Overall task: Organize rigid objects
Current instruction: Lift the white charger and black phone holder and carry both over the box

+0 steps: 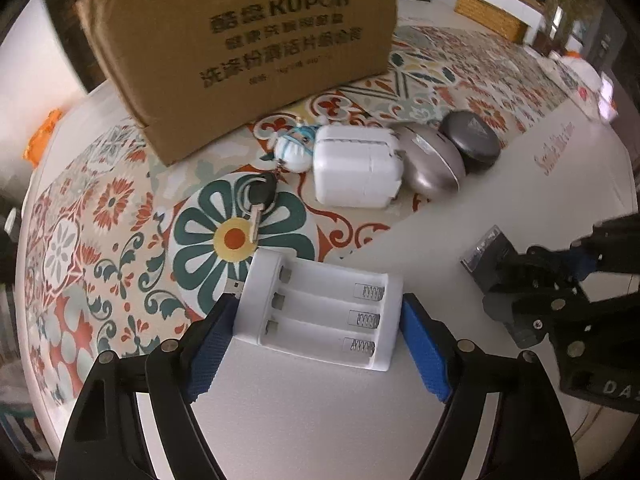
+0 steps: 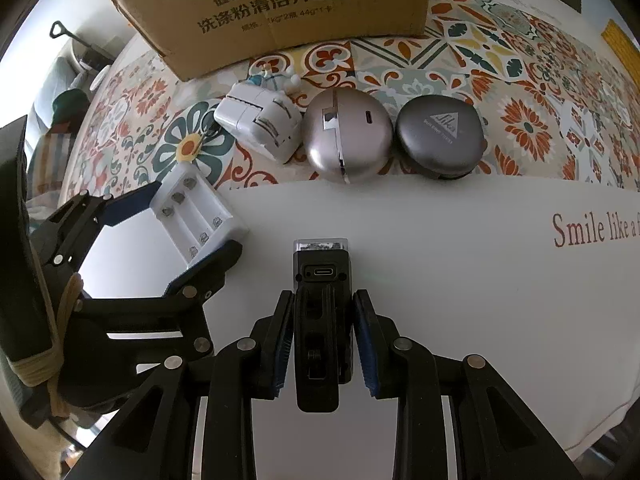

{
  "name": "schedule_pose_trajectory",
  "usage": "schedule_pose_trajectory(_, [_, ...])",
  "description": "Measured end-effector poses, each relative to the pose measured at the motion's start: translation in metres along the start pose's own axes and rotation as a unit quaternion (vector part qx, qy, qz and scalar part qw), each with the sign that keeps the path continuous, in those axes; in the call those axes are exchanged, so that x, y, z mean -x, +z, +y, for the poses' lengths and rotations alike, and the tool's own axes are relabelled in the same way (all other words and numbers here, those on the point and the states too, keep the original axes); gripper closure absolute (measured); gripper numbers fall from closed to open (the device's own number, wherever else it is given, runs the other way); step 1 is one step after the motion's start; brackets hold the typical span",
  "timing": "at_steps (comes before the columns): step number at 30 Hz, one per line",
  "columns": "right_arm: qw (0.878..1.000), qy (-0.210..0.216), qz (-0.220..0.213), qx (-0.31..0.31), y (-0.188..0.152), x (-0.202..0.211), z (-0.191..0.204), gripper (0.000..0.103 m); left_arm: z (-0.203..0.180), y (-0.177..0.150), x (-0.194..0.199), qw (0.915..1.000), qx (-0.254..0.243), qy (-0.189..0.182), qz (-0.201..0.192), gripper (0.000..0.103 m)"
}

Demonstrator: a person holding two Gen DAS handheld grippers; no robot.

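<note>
Standing at the back: brown cardboard box (image 1: 240, 52), printed "KUPOH" with Chinese text. Lying near on the surface (image 1: 304, 420), which reads "Smile like a": white battery charger (image 1: 320, 316), looking light, stiff, smooth plastic, best taken by its side walls. Left gripper (image 1: 316, 356) fingers bracketing it, contact unclear. Right gripper (image 2: 322, 344) fingers clamping a small black device (image 2: 320, 280).

Black claws (image 1: 318, 342), blue ribbed pads (image 1: 425, 354)
</note>
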State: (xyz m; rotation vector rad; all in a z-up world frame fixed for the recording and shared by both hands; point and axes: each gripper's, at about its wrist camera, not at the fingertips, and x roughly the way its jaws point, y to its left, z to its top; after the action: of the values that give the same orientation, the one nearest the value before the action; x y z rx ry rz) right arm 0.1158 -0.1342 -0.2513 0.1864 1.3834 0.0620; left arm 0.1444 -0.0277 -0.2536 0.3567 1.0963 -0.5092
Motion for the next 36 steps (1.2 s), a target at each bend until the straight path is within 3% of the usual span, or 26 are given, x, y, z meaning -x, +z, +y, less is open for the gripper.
schedule_pose_trajectory(13, [0.999, 0.005, -0.044, 0.008, 0.007, 0.026, -0.009, 0.073, 0.012, 0.006, 0.040, 0.9945, 0.089, 0.030, -0.047, 0.024])
schedule_pose_trajectory(26, [0.995, 0.015, -0.090, 0.038, 0.019, 0.060, -0.007, 0.073, 0.015, 0.018, 0.081, 0.9869, 0.118, 0.059, -0.094, 0.024])
schedule_pose_trajectory(36, [0.984, 0.030, -0.169, 0.051, 0.040, 0.108, -0.003, 0.073, 0.022, 0.049, 0.127, 0.9736, 0.136, 0.089, -0.160, 0.024])
